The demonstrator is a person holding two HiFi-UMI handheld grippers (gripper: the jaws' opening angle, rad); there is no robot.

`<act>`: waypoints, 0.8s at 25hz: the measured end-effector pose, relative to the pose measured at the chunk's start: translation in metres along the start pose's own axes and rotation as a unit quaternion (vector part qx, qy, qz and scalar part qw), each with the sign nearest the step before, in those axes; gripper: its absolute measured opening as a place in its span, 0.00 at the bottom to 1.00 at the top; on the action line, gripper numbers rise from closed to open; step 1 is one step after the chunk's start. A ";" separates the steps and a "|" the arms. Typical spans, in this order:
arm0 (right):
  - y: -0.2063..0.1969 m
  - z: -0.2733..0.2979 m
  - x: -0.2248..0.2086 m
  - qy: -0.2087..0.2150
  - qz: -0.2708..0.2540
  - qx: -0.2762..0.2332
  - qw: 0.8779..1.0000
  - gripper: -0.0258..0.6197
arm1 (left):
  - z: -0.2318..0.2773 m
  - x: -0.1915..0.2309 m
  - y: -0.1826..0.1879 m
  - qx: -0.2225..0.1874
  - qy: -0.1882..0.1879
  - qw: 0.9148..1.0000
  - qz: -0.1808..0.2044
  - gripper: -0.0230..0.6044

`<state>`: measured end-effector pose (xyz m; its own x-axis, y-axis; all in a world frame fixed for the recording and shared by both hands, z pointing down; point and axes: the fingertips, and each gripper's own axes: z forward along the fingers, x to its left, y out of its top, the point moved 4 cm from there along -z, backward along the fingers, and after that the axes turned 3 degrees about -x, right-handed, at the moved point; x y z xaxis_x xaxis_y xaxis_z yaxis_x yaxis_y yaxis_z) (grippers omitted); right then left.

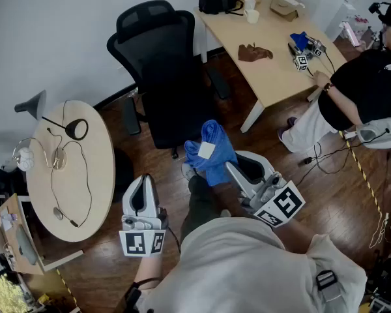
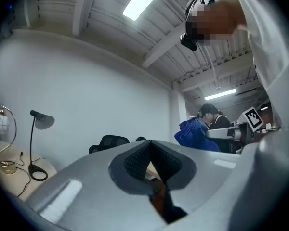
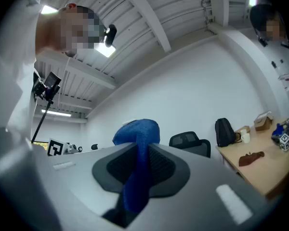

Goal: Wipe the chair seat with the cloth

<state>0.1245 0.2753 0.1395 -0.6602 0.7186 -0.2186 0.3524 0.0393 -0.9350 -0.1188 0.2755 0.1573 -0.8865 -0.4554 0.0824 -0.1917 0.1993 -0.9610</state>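
One chair (image 1: 161,57), upper centre; one cloth (image 1: 212,150); two grippers. Cloth blue, bunched, white tag showing, at frame centre, clamped between right gripper (image 1: 229,168) jaws. Left gripper (image 1: 142,180) jaws together, empty.

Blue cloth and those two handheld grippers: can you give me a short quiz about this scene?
1. True or false: the right gripper has its jaws clamped on the blue cloth.
2. The black office chair stands: A) upright, ahead of both grippers; B) tipped on its side; C) upside down.
3. Fill in: the left gripper has its jaws shut on ____.
Key: 1 true; 2 A; 3 nothing.
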 end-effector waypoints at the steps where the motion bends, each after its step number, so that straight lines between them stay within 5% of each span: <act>1: -0.010 0.021 -0.014 -0.002 0.005 0.004 1.000 0.14 | 0.018 0.018 -0.008 0.002 -0.001 1.000 0.001 0.12; 11: -0.107 0.224 -0.176 -0.010 0.034 0.084 0.996 0.13 | 0.186 0.163 -0.066 0.006 0.000 1.000 0.027 0.12; 15: -0.260 0.278 -0.242 -0.027 0.040 0.154 0.987 0.13 | 0.215 0.217 -0.132 0.012 -0.004 0.999 0.035 0.12; 20: -0.520 0.283 -0.313 -0.031 0.106 0.285 0.952 0.13 | 0.204 0.232 -0.245 0.034 0.023 0.998 0.045 0.12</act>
<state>-0.0393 -0.1667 0.6153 -0.6582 0.6259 -0.4182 0.0759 -0.4976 -0.8641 -0.1916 -0.0564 0.3580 -0.9172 -0.3984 0.0056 -0.0829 0.1770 -0.9807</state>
